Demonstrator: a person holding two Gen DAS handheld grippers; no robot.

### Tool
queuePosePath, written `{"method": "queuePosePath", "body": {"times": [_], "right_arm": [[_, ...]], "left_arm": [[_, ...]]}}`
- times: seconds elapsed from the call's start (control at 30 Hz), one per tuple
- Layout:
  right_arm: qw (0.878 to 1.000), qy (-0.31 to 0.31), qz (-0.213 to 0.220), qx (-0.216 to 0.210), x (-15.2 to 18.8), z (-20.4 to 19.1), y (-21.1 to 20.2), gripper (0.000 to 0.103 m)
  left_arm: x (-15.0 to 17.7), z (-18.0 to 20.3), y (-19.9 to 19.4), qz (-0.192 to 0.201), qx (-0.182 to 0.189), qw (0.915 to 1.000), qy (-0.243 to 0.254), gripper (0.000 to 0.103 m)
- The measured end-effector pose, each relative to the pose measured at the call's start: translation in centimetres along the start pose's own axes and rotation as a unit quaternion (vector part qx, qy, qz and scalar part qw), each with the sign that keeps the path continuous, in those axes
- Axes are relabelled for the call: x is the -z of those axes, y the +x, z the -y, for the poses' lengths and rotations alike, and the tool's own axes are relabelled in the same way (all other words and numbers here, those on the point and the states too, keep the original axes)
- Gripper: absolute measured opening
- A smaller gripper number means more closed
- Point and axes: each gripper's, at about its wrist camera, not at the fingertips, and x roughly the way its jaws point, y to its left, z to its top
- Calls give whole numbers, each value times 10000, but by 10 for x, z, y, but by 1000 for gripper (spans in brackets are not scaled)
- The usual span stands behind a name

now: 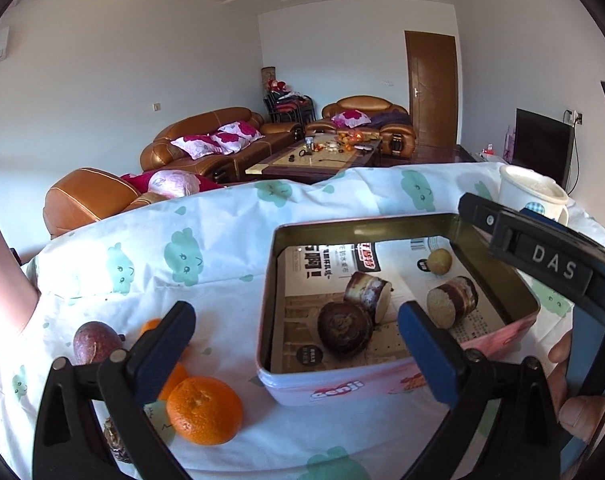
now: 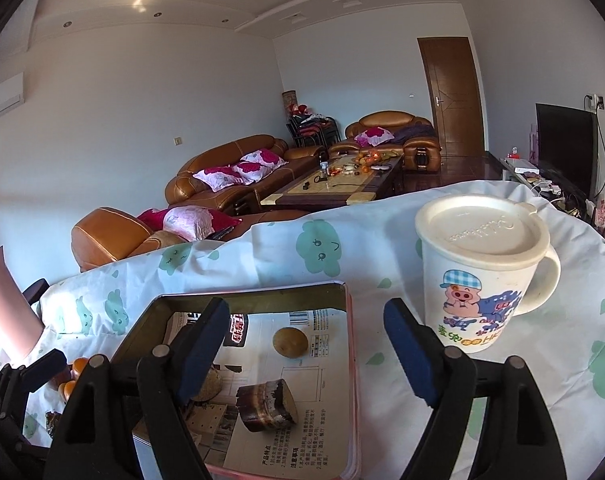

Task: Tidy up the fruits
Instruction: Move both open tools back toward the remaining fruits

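Left wrist view: a pink tin [image 1: 382, 388] with its lid off is seen on the table [image 1: 230, 240], which is covered w/ a white cloth printed w/ green clouds. The tin is lined w/ a printed paper sheet [image 1: 302, 280]. Inside, four pieces are seen: a dark round fruit [image 1: 344, 330] near the front wall, two cut brown pieces w/ pale faces [image 1: 368, 294] [image 1: 450, 300] mid-tin, and a small yellowish round fruit [image 1: 439, 262] toward the back right. The left tool [image 1: 294, 350] is held w/ jaws wide apart, nothing between the pads; its right finger [image 1: 426, 354] hangs over the tin's front rim, its left finger [image 1: 162, 352] outside the tin. Left of the tin, on the cloth, an orange [image 1: 204, 410] lies nearest the camera, w/ a second orange [image 1: 152, 326] and a purple passion fruit [image 1: 96, 342] behind it (partly hidden by the finger). The right tool [image 1: 542, 256] is seen over the tin's right rim.

Right wrist view: the right tool [image 2: 304, 348] is also seen w/ jaws apart, empty, over the tin [image 2: 352, 360]. A cut brown piece [image 2: 268, 406] and the yellowish fruit [image 2: 289, 342] are seen on the paper. A lidded white mug [image 2: 482, 268] w/ a cartoon pig stands just right of the tin; its contents can't be told.
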Motion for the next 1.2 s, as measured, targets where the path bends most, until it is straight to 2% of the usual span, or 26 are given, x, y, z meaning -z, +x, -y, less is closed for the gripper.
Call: {"method": "queuePosePath", "body": {"times": [0.43,0.8,1.2], "right_arm": [[10000,4,33,93,10,-11,-15,81],[9998,6,89,191,20,-24,-30,81],[9997,-237,-17,-12,37,-58,-46,81]], "left_arm": [[17,-37,-13,-158,-100,9992,-347,103],[26,-55,-19,-270,-171,9987,-392,103],[40,-94,-22,-526,-148,9969,-558,103]]}}
